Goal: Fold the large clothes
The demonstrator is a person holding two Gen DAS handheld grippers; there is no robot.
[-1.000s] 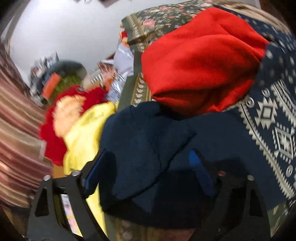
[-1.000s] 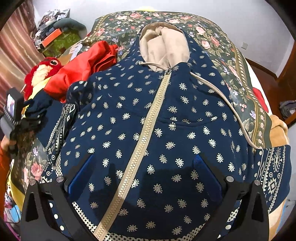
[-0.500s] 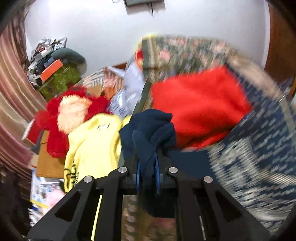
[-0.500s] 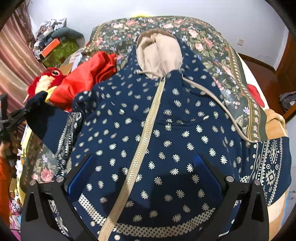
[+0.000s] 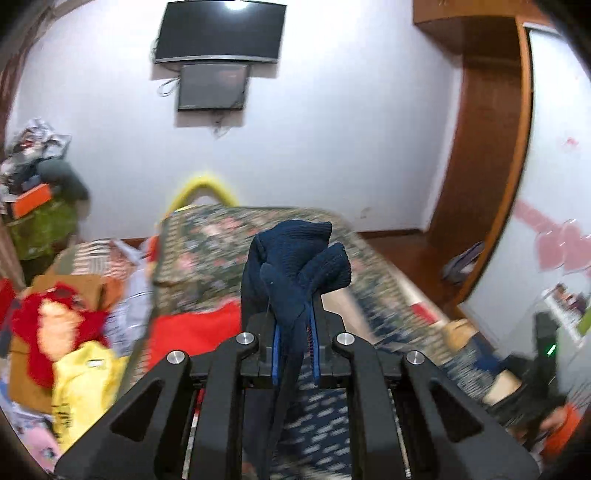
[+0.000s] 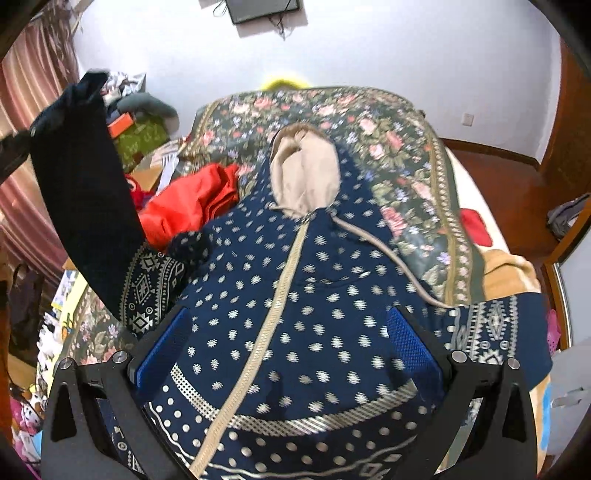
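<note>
**Left sleeve cuff gripped and held up above the bed**

We see our left gripper (image 5: 293, 345) with its blue-padded fingers (image 5: 275, 350) clamped together on the dark navy ribbed cuff (image 5: 295, 254) of the sleeve; the knit bunches up above the fingertips toward 12 o'clock, and a strip of the fabric hangs down between the black arms toward 6 o'clock.

In the right wrist view, our right gripper (image 6: 288, 350) has its fingers (image 6: 162, 343) well apart, with nothing pressed between them, hovering over the lower front of the navy hooded zip jacket with silver dot print (image 6: 295, 314). The jacket lies face up on the floral bedspread (image 6: 388, 140), its beige zipper (image 6: 273, 314) running from 6 toward 12 o'clock and its beige-lined hood (image 6: 303, 173) at 12 o'clock. At 10 o'clock the plain navy sleeve (image 6: 85, 177) stands raised off the bed, stretched from the jacket's shoulder up to the left gripper at the frame's edge. The other patterned sleeve (image 6: 498, 325) lies flat at 3 o'clock.

A crumpled red garment (image 6: 188, 203) lies just beside the jacket at 10 o'clock. A dark wall screen (image 5: 219, 31) hangs at 12 o'clock in the left view.
</note>
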